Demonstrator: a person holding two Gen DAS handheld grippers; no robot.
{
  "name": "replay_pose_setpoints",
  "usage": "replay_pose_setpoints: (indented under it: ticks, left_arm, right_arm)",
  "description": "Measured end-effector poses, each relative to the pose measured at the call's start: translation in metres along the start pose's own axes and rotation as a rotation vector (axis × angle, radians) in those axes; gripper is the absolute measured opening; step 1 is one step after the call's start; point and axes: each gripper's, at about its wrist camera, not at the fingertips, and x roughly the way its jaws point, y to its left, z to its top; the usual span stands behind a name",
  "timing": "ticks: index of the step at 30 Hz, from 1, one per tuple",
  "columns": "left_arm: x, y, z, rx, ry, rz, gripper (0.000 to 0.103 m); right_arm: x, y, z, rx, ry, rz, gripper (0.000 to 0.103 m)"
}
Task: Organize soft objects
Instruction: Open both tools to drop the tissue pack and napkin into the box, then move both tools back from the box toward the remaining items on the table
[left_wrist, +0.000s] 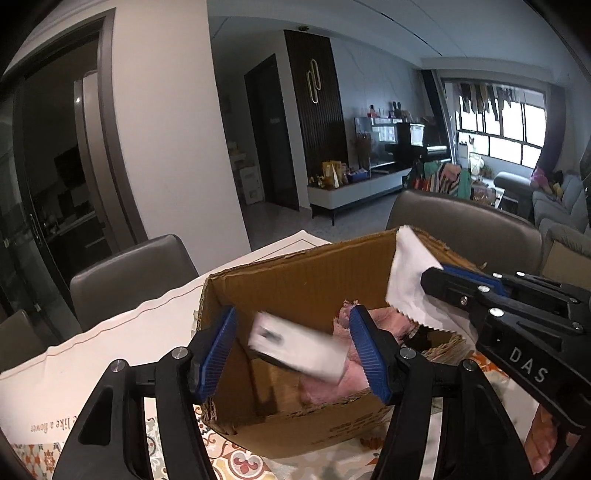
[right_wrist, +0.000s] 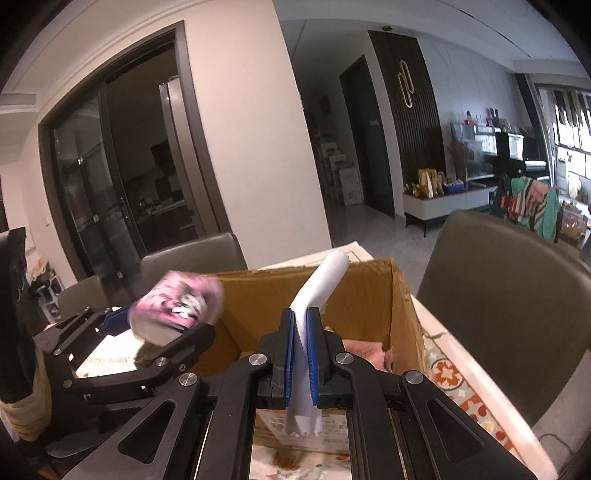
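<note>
My left gripper (left_wrist: 291, 354) hangs over the near edge of the cardboard box (left_wrist: 295, 280), its blue pads spread wide. A blurred pink-and-white soft item (left_wrist: 295, 350) sits between them, touching neither that I can tell. Pink fabric (left_wrist: 332, 384) lies inside the box. To the right, my right gripper (right_wrist: 300, 354) is clamped on a white cloth (right_wrist: 321, 280) with a zigzag edge, held above the box's right side.
</note>
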Motion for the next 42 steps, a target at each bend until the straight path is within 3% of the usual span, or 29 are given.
replay_pose_setpoints:
  ticks: [5, 10, 20, 29, 42]
  left_arm:
    - [0.011, 0.001, -0.004, 0.002, 0.01, 0.008, 0.069]
    - [0.016, 0.01, -0.009, -0.077, 0.014, 0.001, 0.072]
    - [-0.011, 0.011, -0.007, -0.088, -0.033, 0.018, 0.072]
    - [-0.048, 0.01, -0.005, -0.108, -0.043, 0.022, 0.072]
    - [-0.083, -0.01, -0.031, -0.128, 0.015, 0.002, 0.073]
  right_arm:
    - [0.011, -0.013, -0.014, 0.052, 0.011, 0.013, 0.009]
    - [0.013, -0.012, -0.008, 0.057, -0.007, 0.038, 0.033]
    - [0.007, -0.012, -0.006, 0.055, -0.003, 0.017, 0.033]
    - [-0.03, 0.004, 0.008, -0.005, -0.029, -0.028, 0.033]
    - [-0.076, 0.004, -0.008, -0.005, 0.02, -0.069, 0.033]
